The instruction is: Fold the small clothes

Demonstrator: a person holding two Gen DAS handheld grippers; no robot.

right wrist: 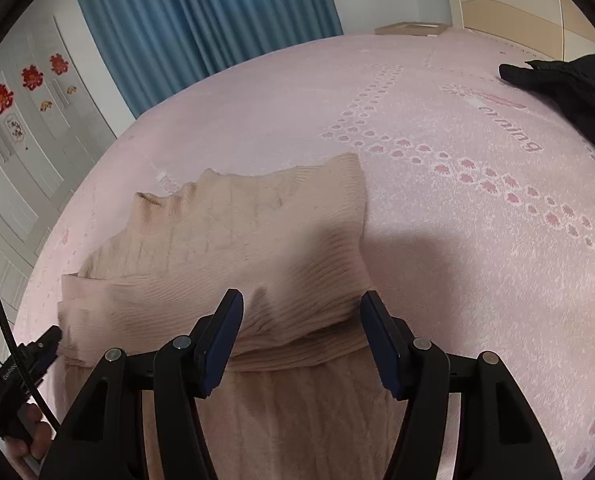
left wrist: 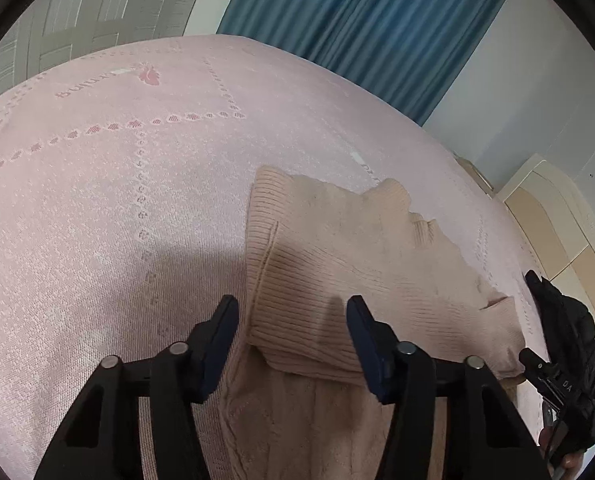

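A beige ribbed knit sweater (left wrist: pixel 337 256) lies on the pink bedspread (left wrist: pixel 109 184), its upper part folded over the lower part. My left gripper (left wrist: pixel 293 320) is open and empty, its fingers on either side of the fold's left corner, just above the cloth. In the right wrist view the same sweater (right wrist: pixel 233 240) fills the middle. My right gripper (right wrist: pixel 301 316) is open and empty over the fold's right corner. The other gripper shows at the far left (right wrist: pixel 37 352) of that view, at the sweater's edge.
A black garment (right wrist: pixel 569 80) lies at the far right of the bed (right wrist: pixel 437 120). Blue curtains (left wrist: pixel 377 32) hang behind the bed. A cream headboard (right wrist: pixel 509 0) and a cardboard box (right wrist: pixel 411 29) stand at the far end. White wardrobe doors (right wrist: pixel 21 128) line the left.
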